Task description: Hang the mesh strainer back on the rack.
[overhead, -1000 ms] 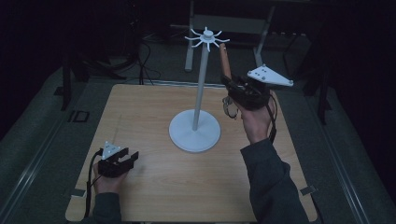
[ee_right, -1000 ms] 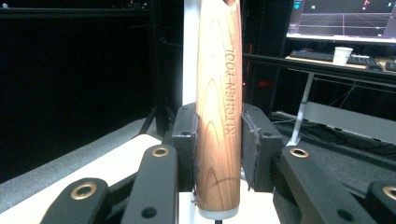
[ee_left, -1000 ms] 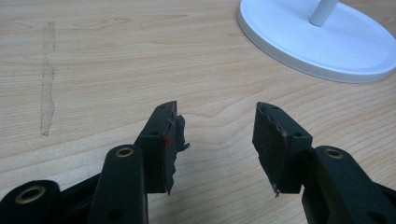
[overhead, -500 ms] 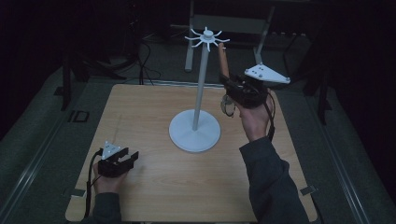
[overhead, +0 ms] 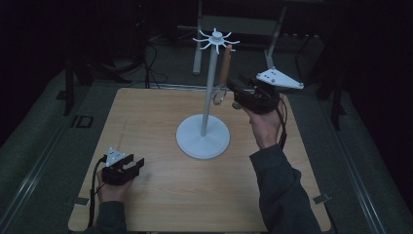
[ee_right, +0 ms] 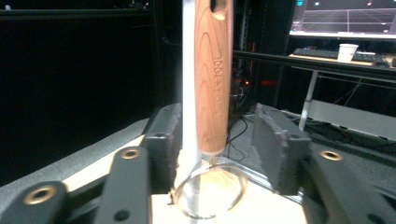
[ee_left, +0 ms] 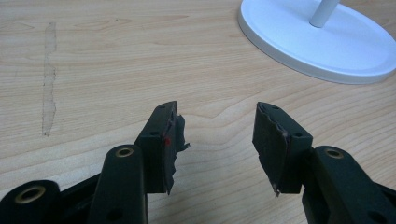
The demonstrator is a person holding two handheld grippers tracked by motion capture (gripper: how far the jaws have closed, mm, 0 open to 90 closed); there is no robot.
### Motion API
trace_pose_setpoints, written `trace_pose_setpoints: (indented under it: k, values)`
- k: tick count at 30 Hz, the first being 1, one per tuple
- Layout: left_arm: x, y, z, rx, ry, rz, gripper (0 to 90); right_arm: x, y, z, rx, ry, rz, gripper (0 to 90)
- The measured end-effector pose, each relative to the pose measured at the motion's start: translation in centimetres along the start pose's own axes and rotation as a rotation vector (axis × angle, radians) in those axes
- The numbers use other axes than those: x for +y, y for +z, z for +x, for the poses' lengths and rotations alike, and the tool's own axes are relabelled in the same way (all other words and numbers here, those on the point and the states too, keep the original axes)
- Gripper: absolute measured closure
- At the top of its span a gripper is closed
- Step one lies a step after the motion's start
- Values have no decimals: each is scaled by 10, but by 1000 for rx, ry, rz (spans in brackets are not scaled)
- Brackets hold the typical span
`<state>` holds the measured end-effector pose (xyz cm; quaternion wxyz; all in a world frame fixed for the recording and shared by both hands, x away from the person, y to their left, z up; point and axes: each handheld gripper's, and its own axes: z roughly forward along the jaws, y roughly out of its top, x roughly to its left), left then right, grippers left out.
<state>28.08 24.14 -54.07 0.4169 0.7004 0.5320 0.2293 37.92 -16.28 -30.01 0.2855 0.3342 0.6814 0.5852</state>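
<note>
A wooden-handled utensil (overhead: 224,68) is seen hanging from the white rack (overhead: 208,92) in the upper middle of the high view. The right gripper (overhead: 237,95) is held just beside it, jaws spread apart on either side of the handle without touching. The left gripper (overhead: 136,165), released, is rested on the counter (overhead: 160,117) at lower left.

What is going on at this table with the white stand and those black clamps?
A person holds a two-jaw gripper in each hand. The right gripper is raised beside the white stand, its jaws open on either side of a wooden-handled utensil that hangs from a hook at the top. The left gripper rests open on the wooden table, holding nothing.
</note>
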Motion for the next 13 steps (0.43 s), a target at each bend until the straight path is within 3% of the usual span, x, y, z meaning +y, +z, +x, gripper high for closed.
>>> trace_pose_setpoints:
  k: [13]
  values:
    - [0, 0, 0, 5, 3, 5, 504, -7, -12, -7, -60, -7, 11, 197]
